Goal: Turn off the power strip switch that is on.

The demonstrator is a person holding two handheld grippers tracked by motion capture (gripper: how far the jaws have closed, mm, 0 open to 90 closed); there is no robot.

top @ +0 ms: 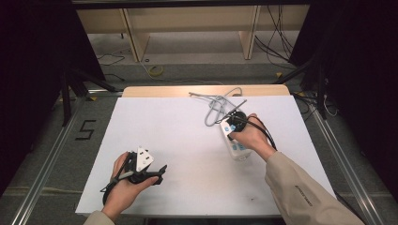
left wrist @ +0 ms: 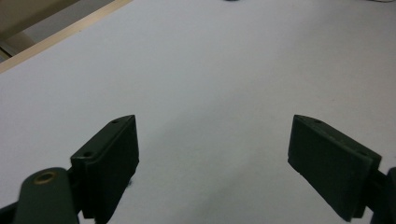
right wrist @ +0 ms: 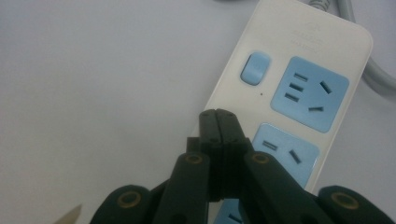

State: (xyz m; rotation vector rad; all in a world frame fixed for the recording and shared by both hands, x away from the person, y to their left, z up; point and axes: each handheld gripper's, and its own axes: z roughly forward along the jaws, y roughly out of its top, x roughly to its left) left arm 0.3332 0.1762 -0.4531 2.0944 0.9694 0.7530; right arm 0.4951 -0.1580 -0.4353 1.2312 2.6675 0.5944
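A white power strip [right wrist: 299,56] with blue sockets and a blue rocker switch [right wrist: 255,68] lies on the white table. In the high view the power strip [top: 240,151] sits right of centre, partly under the person's right hand. My right gripper [right wrist: 217,114] is shut with nothing between its jaws. Its tips sit over the strip's left edge, just short of the switch; I cannot tell whether they touch it. Seen from above, the right gripper [top: 236,123] points down at the strip's far end. My left gripper [left wrist: 212,144] stands wide open and holds nothing above bare table, and the high view places the left gripper [top: 161,171] at the front left.
The strip's grey cable [top: 217,105] lies looped at the table's far edge, behind the right hand. A wooden strip [top: 206,90] borders the back of the white table top [top: 178,136]. Black cables trail from both grippers. Shelving and floor cables lie beyond the table.
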